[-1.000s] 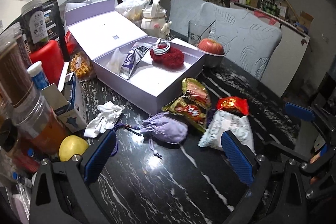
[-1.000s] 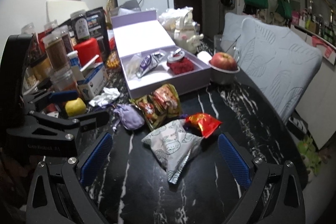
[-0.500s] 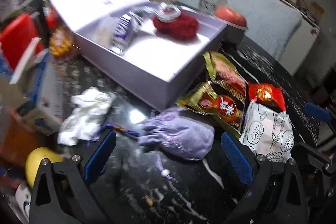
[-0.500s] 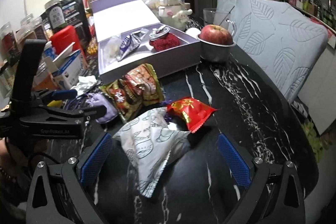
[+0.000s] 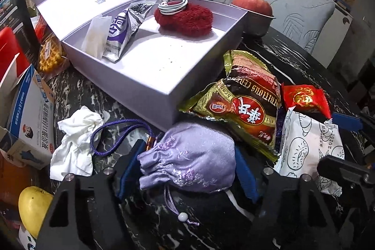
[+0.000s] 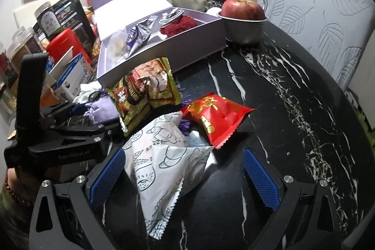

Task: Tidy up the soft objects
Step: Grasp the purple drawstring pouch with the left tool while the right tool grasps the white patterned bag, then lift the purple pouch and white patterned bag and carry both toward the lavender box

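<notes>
A lilac drawstring pouch (image 5: 189,163) lies on the black marble table (image 6: 281,90) in front of an open lilac gift box (image 5: 159,55). My left gripper (image 5: 187,170) has closed its blue pads on both sides of the pouch; it also shows in the right wrist view (image 6: 77,114). The box holds a red fuzzy pad (image 5: 185,18) with a coiled white cable, and a silver-purple sachet (image 5: 121,32). My right gripper (image 6: 185,179) is open over a white printed packet (image 6: 161,168), not touching it. A red packet (image 6: 215,116) and a gold-brown packet (image 6: 145,93) lie beside it.
A crumpled white tissue (image 5: 75,144) and a blue-white carton (image 5: 28,118) lie left of the pouch. A yellow fruit (image 5: 32,207) sits near the left edge. A metal bowl with an apple (image 6: 243,15) stands right of the box. Jars crowd the left side.
My left gripper moved forward and down to the lilac pouch and closed on it. My right gripper moved closer to the white printed packet and stayed open.
</notes>
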Motion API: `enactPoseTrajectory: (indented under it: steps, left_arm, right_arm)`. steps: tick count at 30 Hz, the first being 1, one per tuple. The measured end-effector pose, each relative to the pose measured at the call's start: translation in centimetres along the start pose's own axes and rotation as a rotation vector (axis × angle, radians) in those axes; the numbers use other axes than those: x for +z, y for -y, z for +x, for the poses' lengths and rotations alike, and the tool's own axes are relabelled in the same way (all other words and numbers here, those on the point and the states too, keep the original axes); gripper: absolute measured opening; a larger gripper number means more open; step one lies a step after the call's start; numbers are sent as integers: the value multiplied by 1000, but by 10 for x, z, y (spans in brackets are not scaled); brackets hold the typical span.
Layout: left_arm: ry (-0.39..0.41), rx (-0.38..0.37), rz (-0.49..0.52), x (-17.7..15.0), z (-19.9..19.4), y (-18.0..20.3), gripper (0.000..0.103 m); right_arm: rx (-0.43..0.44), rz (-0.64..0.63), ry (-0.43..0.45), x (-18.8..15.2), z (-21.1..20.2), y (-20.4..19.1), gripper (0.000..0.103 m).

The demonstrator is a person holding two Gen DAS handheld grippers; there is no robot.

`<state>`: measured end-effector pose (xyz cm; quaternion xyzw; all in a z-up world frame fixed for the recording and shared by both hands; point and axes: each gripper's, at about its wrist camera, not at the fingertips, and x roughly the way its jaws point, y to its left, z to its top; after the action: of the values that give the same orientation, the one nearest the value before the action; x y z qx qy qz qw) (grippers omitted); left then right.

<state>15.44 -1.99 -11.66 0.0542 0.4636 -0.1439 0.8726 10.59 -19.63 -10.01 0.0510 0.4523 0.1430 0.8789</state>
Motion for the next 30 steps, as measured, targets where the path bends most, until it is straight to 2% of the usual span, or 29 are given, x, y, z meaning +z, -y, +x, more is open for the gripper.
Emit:
enactPoseTrajectory:
  steps: [5, 8, 13, 20, 22, 24, 26, 27, 30]
  left_arm:
    - [-28, -105, -93, 1, -7, -10, 70]
    - [-5, -93, -94, -4, -19, -10, 70]
    - [21, -104, -109, -13, -45, -8, 70]
    - [87, -69, -145, -26, -85, -16, 70]
    - [108, -56, -157, -29, -97, -18, 70]
    - [126, -45, -165, -32, -107, -20, 70]
    - [139, -33, -171, -36, -115, -21, 70]
    - [142, -29, -171, -37, -116, -21, 70]
    - [147, -20, -170, -45, -123, -20, 70]
  right_arm:
    - [10, 8, -11, 0, 5, 3, 102]
    - [-3, 10, -41, -3, 11, 3, 102]
    - [-5, -15, -33, -4, 12, -4, 102]
    - [17, -52, -32, -2, 20, -20, 102]
    - [16, -63, -39, -1, 23, -24, 93]
    - [19, -72, -34, -1, 24, -27, 74]
    - [15, -84, -24, -1, 24, -30, 64]
    - [19, -83, -22, -2, 23, -31, 60]
    - [71, -71, -15, -6, 16, -32, 56]
